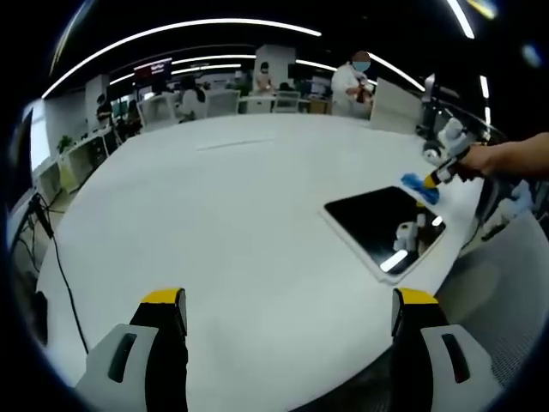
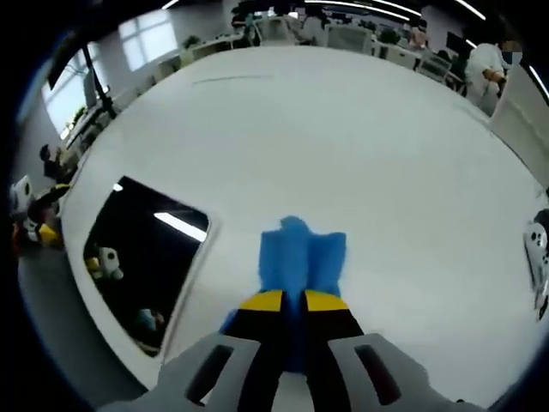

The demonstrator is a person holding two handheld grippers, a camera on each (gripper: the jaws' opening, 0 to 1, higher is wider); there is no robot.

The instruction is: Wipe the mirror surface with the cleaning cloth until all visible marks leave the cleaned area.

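**Open-plan office**

A broad white round-edged table [image 1: 257, 197] fills the foreground. Behind it stand rows of white desks with grey office chairs [image 1: 221, 102], seated and standing people, and long curved ceiling light strips [image 1: 171, 30].

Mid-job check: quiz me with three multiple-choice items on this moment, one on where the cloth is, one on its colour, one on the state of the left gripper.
1. Where is the cleaning cloth?
A. Lying spread in the middle of the mirror
B. Clamped in the right gripper, over the white table beside the mirror
C. Hanging off the table edge

2. What colour is the cloth?
A. Blue
B. Red
C. Green

3. How does the left gripper stand?
A. Shut on the cloth
B. Shut on the mirror's rim
C. Open, holding nothing

Key: 1 B, the right gripper pinches the cloth over bare table, with the mirror off to its side. 2 A, it is plainly blue in both views. 3 C, its yellow-tipped jaws stand wide apart over the table.
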